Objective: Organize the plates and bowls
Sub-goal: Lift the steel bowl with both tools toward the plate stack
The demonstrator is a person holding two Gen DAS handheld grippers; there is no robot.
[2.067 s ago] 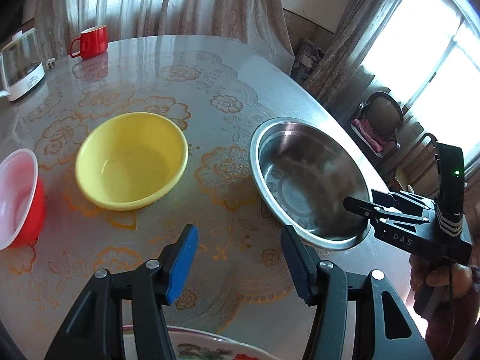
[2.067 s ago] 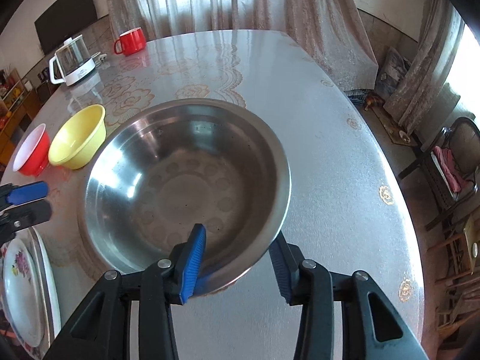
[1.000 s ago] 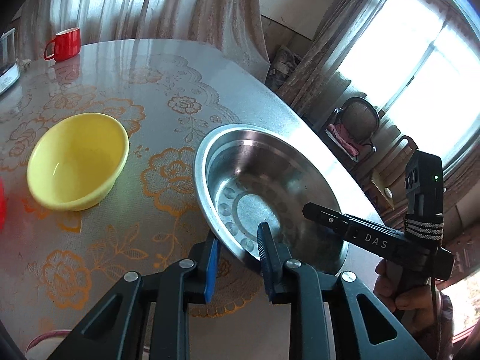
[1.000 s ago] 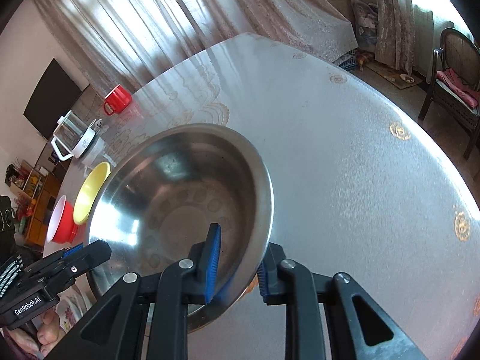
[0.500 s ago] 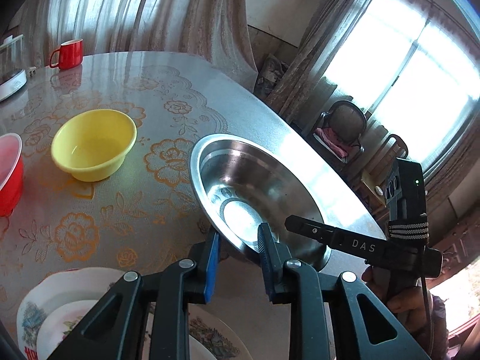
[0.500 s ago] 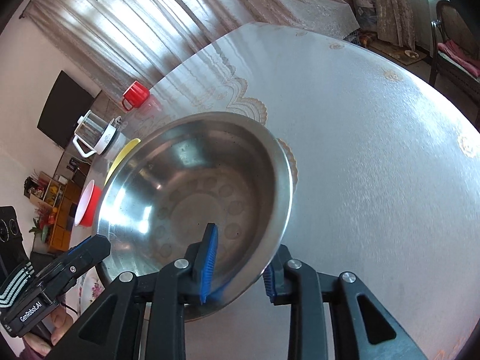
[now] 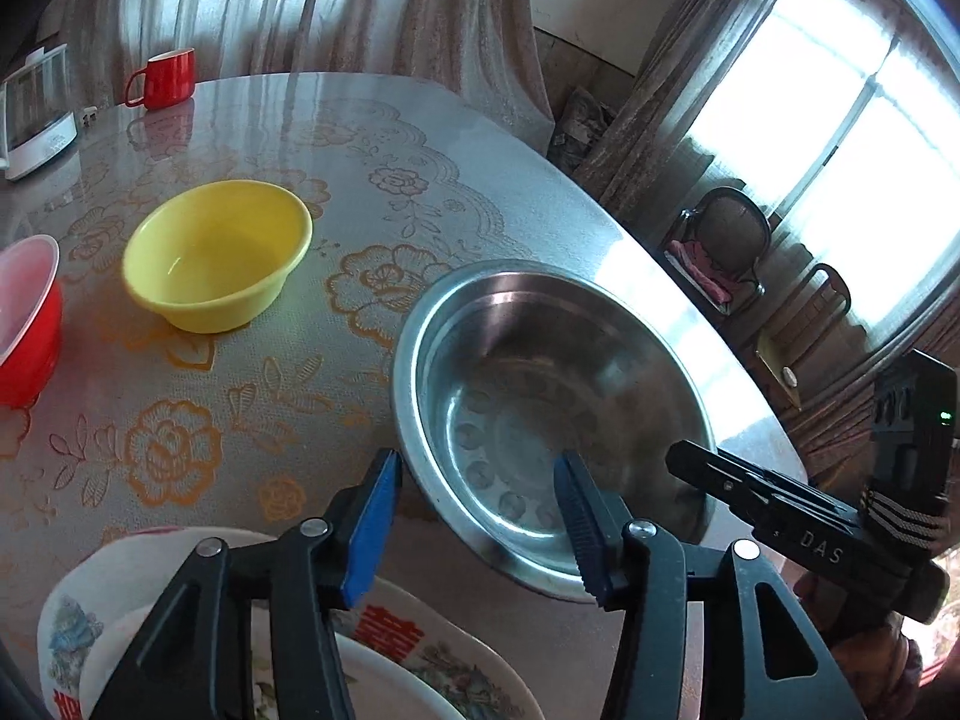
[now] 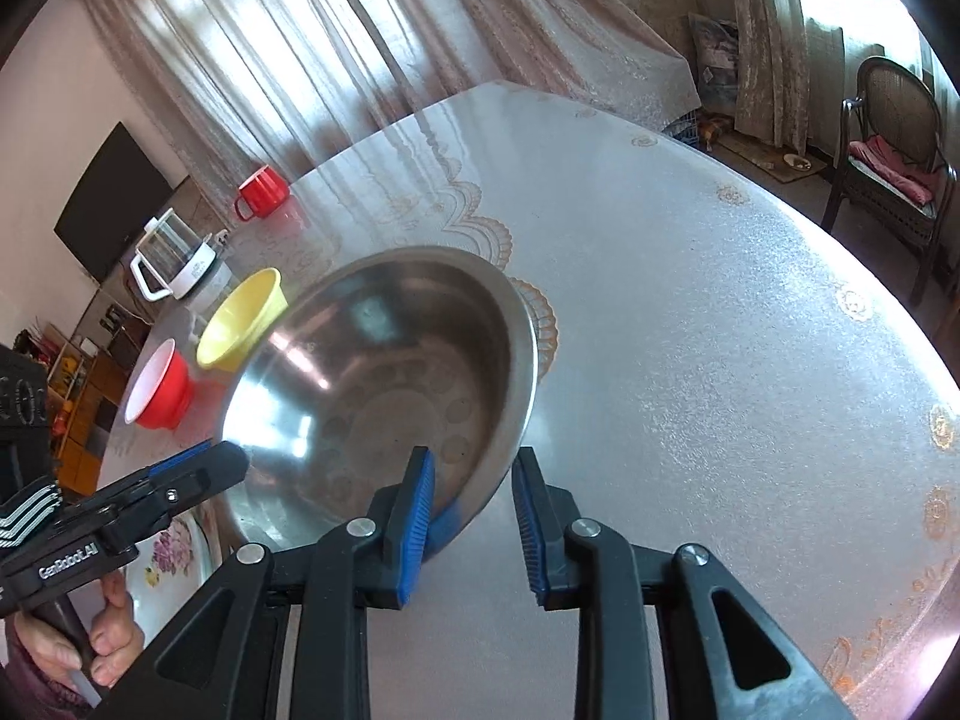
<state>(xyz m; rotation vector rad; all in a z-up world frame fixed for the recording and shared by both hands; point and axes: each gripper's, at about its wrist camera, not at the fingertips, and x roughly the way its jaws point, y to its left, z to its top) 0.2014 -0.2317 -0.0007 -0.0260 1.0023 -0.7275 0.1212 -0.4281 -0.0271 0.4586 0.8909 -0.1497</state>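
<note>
Nearest to us, our left tongs (image 7: 477, 507) stand spread wide, one blue pad outside the near rim of the large round stainless steel basin (image 7: 540, 414) and the other over its inside, neither pad pressing the metal. Below them lie the white floral-printed china plates (image 7: 420, 654), stacked at the near edge of the round counter (image 7: 288, 396) with its gold flower-patterned cover. Our right tongs (image 8: 471, 510) also straddle the basin's rim (image 8: 384, 396) on the opposite side, the left pad inside the bowl and the right pad outside; a gap shows at the outer pad, so they are parted rather than clamped. The basin sits on the counter, just beside the plates. Farther out stands the yellow plastic bowl (image 7: 219, 252), apart from the basin, and beside it the red plastic bowl with a white inside (image 7: 24, 318). At the far edge we see the red mug (image 7: 165, 78) and the glass kettle on a white base (image 7: 36, 114).
</note>
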